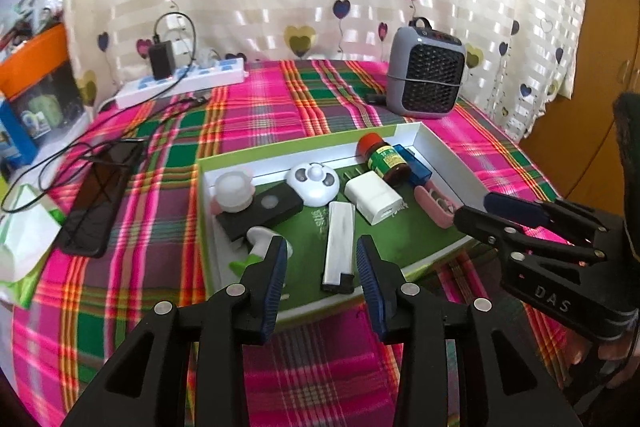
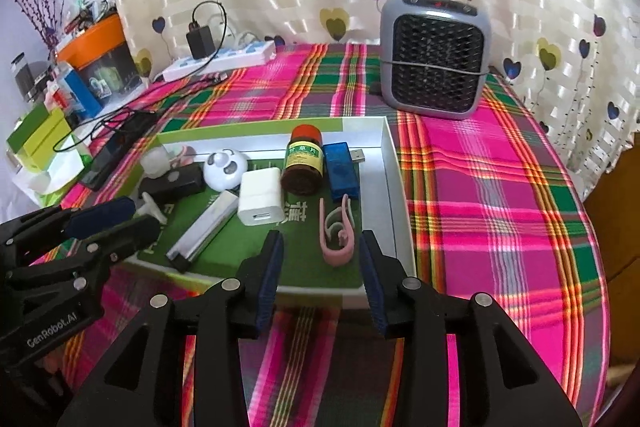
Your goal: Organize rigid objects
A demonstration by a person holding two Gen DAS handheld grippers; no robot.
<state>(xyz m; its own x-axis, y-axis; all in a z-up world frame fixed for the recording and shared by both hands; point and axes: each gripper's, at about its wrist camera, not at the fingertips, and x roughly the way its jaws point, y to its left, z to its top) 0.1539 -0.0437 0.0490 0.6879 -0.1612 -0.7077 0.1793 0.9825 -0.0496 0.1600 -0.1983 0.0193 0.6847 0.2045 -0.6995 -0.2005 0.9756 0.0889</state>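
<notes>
On the plaid surface (image 2: 500,187), the crowded tray (image 2: 394,163) risks knocks: both the left gripper (image 1: 322,267) and right gripper (image 2: 320,259) have released, empty jaws near the lighter (image 1: 339,243).

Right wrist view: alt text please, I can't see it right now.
Open right tongs hover at the near edge of a shallow box, framing a pink clip. Behind it lie a brown bottle, white charger and lighter; the left tongs wait alongside.
</notes>
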